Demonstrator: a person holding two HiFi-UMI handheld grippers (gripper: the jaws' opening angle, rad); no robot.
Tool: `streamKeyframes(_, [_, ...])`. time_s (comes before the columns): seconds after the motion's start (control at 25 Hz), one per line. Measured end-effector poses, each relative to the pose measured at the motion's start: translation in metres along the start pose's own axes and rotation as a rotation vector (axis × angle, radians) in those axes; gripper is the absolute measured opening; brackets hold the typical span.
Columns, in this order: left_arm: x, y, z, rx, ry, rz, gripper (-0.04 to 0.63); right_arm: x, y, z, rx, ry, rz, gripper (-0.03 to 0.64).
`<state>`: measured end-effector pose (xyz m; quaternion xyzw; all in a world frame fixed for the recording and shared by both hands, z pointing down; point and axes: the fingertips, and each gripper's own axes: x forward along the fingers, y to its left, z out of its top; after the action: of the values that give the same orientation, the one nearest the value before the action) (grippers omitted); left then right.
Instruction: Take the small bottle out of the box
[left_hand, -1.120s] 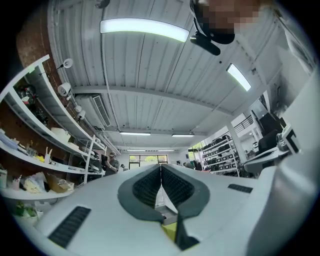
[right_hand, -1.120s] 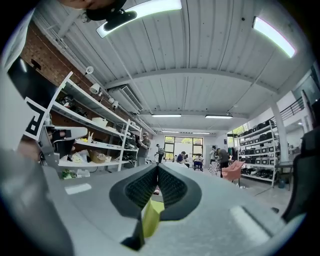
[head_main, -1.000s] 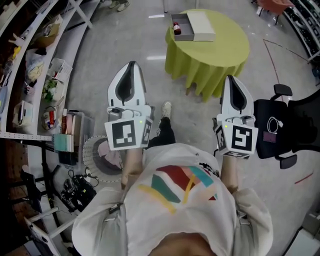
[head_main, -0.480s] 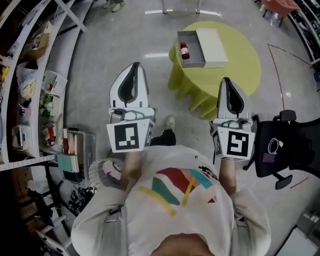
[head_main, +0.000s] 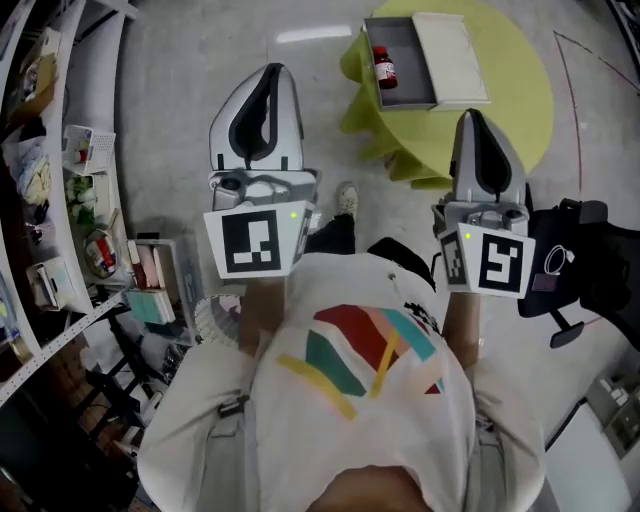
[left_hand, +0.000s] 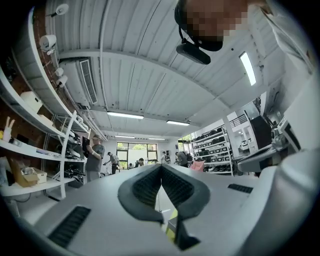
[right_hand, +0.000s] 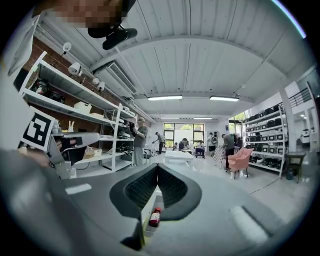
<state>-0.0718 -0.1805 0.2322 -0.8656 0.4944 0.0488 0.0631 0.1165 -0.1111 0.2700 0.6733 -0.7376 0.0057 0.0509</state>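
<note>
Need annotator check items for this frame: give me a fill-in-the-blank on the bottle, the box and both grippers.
1. The small bottle lies ____ the box.
2. The box is ____, with its lid lying beside it on the table.
3. The left gripper and the right gripper both have their jaws ____, with nothing between them.

Missing words: inside; open; shut
</note>
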Motion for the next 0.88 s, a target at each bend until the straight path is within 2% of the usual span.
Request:
streamKeyframes(0.16, [0.02, -0.008, -0.008, -0.008, 0.019, -0.052, 0.014, 0.011, -0.01, -0.011, -0.016, 0.039, -0.051, 0.003])
streamKeyframes(0.28, [0.031, -0.011, -0.012, -0.009, 0.022, -0.065, 0.014, 0.019, -0.014, -0.015, -0.021, 0.049, -0.049, 0.004])
streamKeyframes(0.48, [0.053, -0.023, -0.011, -0.004, 0.023, -0.076, 0.014, 0.034, -0.018, -0.007, -0.05, 0.023, -0.003, 0.005])
streamKeyframes(0.64, [0.069, -0.031, -0.008, -0.015, -0.005, -0.06, 0.015, 0.048, -0.021, 0.007, -0.031, -0.038, 0.044, 0.005])
streamKeyframes(0.88, [0.087, -0.041, 0.0, -0.011, -0.032, -0.054, 0.014, 0.055, -0.024, 0.009, -0.015, -0.029, 0.107, 0.005])
